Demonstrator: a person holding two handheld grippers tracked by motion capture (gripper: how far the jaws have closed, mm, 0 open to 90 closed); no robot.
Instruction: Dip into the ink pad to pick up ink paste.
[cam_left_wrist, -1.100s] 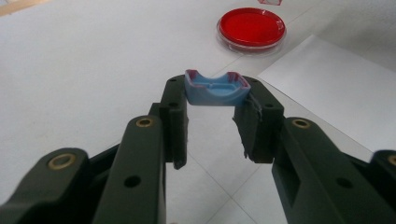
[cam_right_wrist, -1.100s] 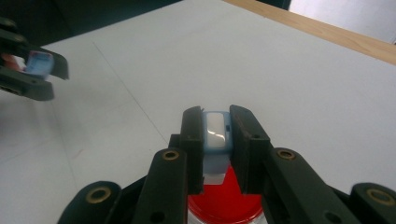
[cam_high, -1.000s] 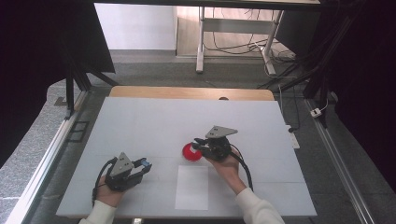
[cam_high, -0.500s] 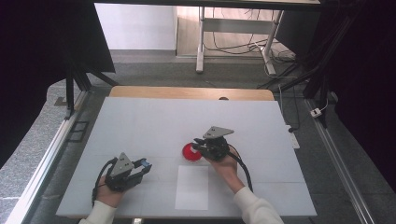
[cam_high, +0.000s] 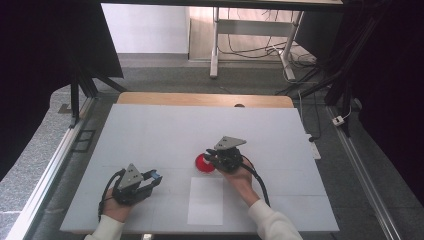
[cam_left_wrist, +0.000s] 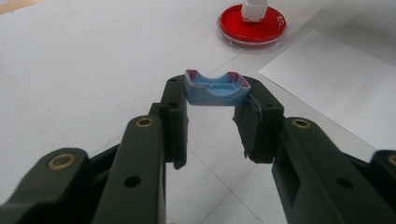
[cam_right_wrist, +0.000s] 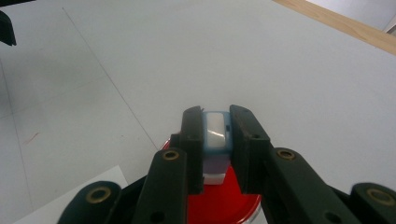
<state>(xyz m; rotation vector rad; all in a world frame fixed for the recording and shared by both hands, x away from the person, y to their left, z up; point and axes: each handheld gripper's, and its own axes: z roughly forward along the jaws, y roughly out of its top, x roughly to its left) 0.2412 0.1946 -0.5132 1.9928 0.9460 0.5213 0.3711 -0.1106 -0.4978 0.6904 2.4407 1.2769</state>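
Near edge: white paper sheet, bare. Left gripper, toward the near left corner, jaws clamped on a blue cap. Mid-table: right gripper, jaws clamped on a white-and-blue stamp, held over the red ink pad. Inking apparently underway; paper not yet stamped. No legible writing.

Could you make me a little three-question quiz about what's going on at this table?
1. True or false: the left hand-held gripper is empty.
2. What does the right hand-held gripper hover over? A) the white paper sheet B) the red dish C) the wooden table edge
3. What colour is the small tray that the left one clamps?

Key: 1 false, it grips a small tray. 2 B, holding a small white and blue block above it. 3 blue.
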